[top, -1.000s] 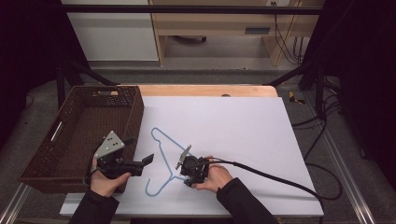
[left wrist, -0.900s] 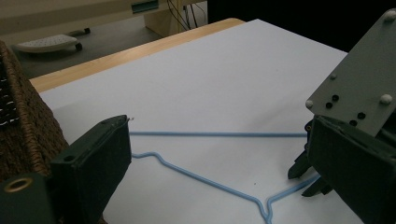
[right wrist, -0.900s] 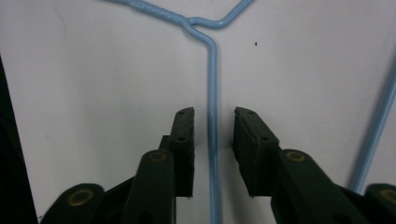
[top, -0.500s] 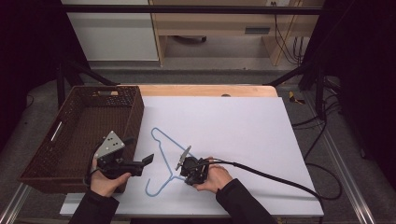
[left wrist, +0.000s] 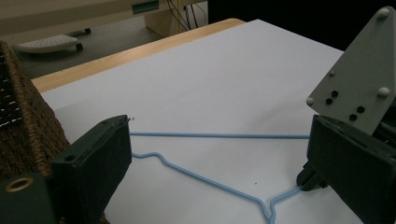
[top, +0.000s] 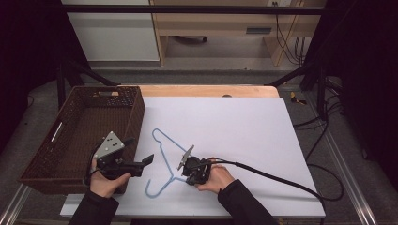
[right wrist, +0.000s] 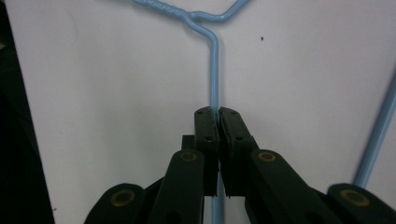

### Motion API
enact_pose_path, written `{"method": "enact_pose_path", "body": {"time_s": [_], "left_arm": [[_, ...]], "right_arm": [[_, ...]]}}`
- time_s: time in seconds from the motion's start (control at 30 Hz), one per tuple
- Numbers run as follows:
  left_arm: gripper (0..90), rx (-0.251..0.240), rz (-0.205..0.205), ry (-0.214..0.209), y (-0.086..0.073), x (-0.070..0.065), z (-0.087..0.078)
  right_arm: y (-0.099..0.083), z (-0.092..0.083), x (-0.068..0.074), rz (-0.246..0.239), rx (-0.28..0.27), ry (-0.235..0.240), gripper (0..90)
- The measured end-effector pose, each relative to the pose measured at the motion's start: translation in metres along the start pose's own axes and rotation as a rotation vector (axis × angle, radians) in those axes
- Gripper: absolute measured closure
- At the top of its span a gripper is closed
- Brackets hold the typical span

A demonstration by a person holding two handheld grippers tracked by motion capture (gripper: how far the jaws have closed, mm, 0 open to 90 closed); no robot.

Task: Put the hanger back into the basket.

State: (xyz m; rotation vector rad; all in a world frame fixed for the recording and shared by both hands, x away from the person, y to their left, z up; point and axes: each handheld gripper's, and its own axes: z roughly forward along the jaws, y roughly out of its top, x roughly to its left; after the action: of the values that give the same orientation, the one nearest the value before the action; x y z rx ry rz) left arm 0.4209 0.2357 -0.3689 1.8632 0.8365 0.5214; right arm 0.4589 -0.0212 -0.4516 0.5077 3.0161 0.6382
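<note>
White sheeting covered the tabletop (top: 244,126), where a light-blue wire hanger (top: 165,161) lay flat just right of a brown woven basket (top: 77,136). Having just closed, the right gripper (right wrist: 217,114) clenched the hanger's wire. Beside the basket, the left gripper (top: 146,160) hung released, jaws wide.

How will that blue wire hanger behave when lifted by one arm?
Likely light: the hanger is thin wire. Gripped off-centre by the right hand-held gripper, it may swing or twist. The smooth coating looks slippery, so it could pivot between the jaws.
</note>
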Motion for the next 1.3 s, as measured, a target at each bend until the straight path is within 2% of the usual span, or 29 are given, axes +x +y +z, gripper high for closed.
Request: {"method": "enact_pose_path", "body": {"time_s": [0.13, 0.23, 0.43, 0.53, 0.8, 0.97, 1.3], "left_arm": [[6.4, -0.003, 0.004, -0.001, 0.001, 0.001, -0.002], [6.5, -0.012, 0.006, 0.001, 0.002, 0.003, -0.005], [6.5, -0.033, -0.004, 0.008, 0.004, 0.008, -0.013], [6.6, -0.037, -0.005, 0.009, 0.004, 0.009, -0.015], [6.5, -0.036, 0.004, -0.001, 0.004, 0.012, -0.017], [6.5, -0.037, 0.009, -0.009, 0.004, 0.012, -0.020], [4.5, -0.038, 0.011, -0.051, 0.002, 0.011, -0.025]], "right_arm": [[0.000, -0.005, -0.002, 0.011, -0.022, 0.037, 87.5], [0.001, -0.011, -0.004, 0.014, -0.025, 0.047, 87.5], [-0.001, -0.030, -0.012, 0.026, -0.080, 0.079, 87.5], [-0.002, -0.039, -0.014, 0.049, -0.100, 0.093, 87.5], [-0.007, -0.055, -0.021, 0.071, -0.161, 0.107, 87.6], [-0.009, -0.063, -0.025, 0.084, -0.181, 0.111, 87.6], [-0.011, -0.078, -0.032, 0.112, -0.223, 0.113, 87.6]]}}
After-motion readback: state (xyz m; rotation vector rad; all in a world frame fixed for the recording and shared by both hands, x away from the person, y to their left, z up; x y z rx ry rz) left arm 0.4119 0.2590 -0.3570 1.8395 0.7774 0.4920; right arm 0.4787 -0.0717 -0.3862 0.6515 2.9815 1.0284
